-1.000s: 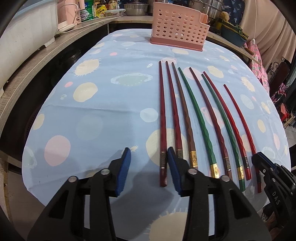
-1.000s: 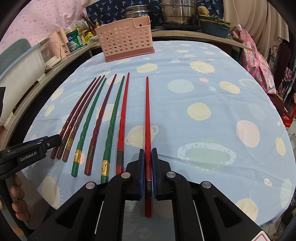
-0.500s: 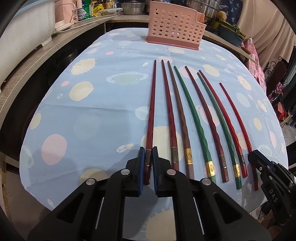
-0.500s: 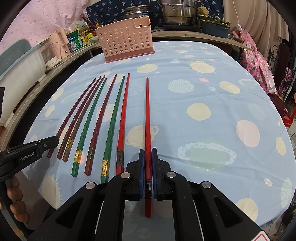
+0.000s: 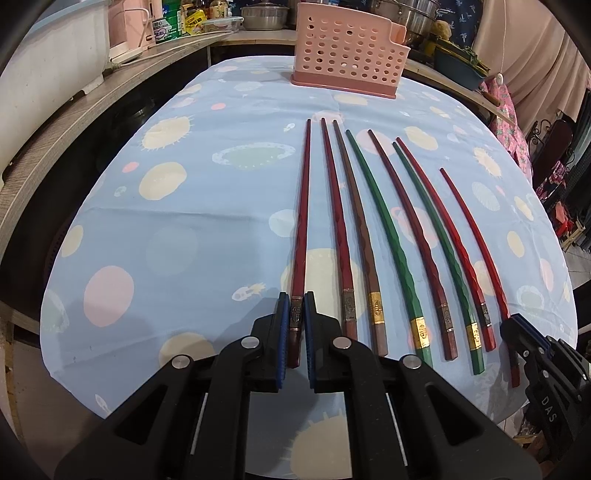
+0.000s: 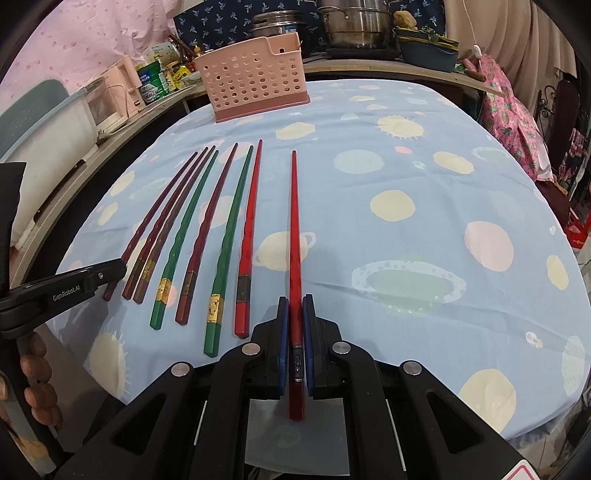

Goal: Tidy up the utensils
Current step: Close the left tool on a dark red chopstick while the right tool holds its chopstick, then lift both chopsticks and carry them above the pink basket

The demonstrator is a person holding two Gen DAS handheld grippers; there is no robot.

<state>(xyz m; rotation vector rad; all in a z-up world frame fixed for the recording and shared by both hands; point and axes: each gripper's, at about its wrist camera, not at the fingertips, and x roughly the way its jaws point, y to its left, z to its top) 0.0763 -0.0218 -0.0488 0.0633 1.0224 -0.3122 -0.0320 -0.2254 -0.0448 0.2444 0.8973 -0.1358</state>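
both jaws clamped, left on dark red chopstick [image 5: 301, 221], right on red chopstick [image 6: 294, 236], near table edge [image 6: 535, 424]

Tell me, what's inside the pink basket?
Nothing shows through the holes of the pink basket or above its rim. Its walls hide the bottom, so something small could lie there unseen.

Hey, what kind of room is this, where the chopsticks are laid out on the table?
Most likely a home kitchen or dining corner. Steel pots sit on the counter behind the table, jars and tins of groceries crowd the side ledge, and a pink perforated utensil basket stands on the planet-print tablecloth.
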